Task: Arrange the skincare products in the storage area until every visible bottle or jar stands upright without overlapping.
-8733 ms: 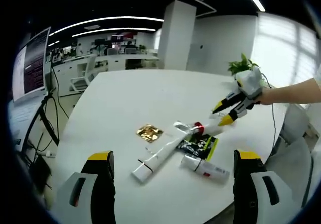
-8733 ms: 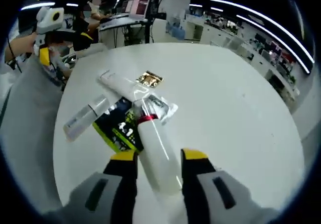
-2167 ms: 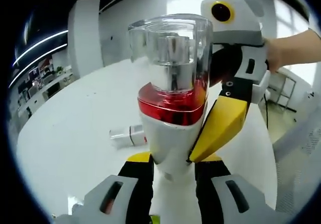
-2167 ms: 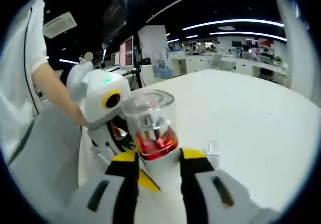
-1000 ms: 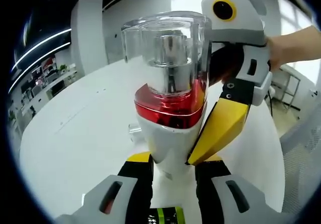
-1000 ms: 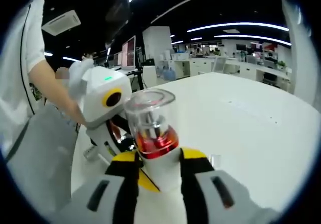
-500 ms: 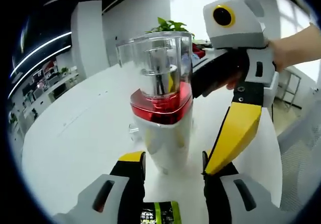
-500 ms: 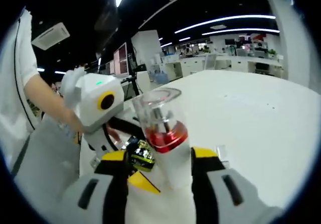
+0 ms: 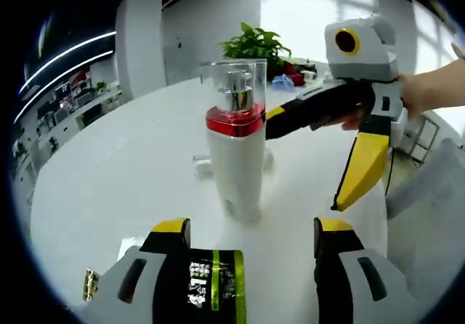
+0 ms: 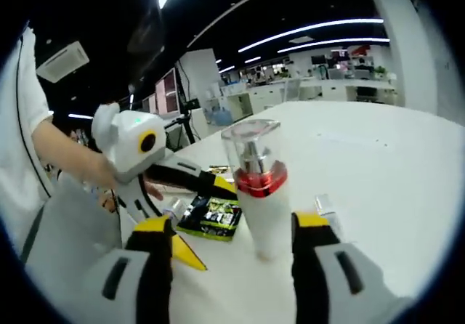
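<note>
A white bottle [image 9: 234, 150] with a red band and a clear cap stands upright on the white table [image 9: 109, 164], free of both grippers. In the left gripper view my left gripper [image 9: 251, 229] is open just short of it. My right gripper [image 9: 309, 160] comes in from the right, open, one jaw reaching behind the bottle. In the right gripper view the bottle [image 10: 260, 193] stands between and beyond my open right gripper [image 10: 234, 226]. The left gripper [image 10: 214, 226] faces it from the left, open. A black and green sachet [image 9: 214, 291] lies between my left jaws.
A gold sachet [image 9: 91, 284] lies at the lower left, also gold sachet [image 10: 218, 170] behind the black and green sachet [image 10: 211, 217]. A small pale tube [image 9: 200, 165] lies behind the bottle. A potted plant [image 9: 254, 44] stands at the table's far side. A person's arm [image 10: 65, 150] holds the left gripper.
Both grippers were shut on the bottle; they have opened and drawn back, leaving it standing on the table by itself.
</note>
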Available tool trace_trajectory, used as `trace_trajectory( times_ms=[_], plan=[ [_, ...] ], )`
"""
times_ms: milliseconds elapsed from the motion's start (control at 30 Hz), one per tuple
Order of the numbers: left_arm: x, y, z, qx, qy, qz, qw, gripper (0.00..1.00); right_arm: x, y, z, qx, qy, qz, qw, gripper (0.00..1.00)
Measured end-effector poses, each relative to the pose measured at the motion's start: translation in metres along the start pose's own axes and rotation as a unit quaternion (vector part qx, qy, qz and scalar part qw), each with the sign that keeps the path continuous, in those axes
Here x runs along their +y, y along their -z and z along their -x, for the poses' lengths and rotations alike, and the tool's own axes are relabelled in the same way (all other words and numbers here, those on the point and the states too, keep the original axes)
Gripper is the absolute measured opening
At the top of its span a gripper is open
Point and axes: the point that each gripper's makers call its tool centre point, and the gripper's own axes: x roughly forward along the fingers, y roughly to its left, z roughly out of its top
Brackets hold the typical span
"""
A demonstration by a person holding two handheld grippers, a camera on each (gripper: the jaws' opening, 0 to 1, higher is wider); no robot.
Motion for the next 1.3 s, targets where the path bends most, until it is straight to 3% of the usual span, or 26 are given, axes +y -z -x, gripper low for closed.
trace_trajectory(
  times_ms=[467,600,900,1300],
  plan=[
    [-0.003,0.026,0.05,0.001,-0.029,0.085,0.996,0.82,0.026,0.001,0.022,-0.016,0.022,-0.018,0.9995,0.84],
    [-0.01,0.029,0.068,0.0,-0.033,0.114,0.993,0.85,0.038,0.007,0.026,-0.006,0.021,-0.012,0.9997,0.87],
    [-0.025,0.037,0.1,-0.003,-0.038,0.134,0.9902,0.91,0.057,0.01,0.038,0.003,0.026,-0.01,0.9996,0.91],
    [-0.024,0.05,0.138,-0.01,-0.076,0.163,0.9836,0.95,0.067,0.008,0.057,-0.011,0.046,-0.034,0.9983,0.94]
  ],
)
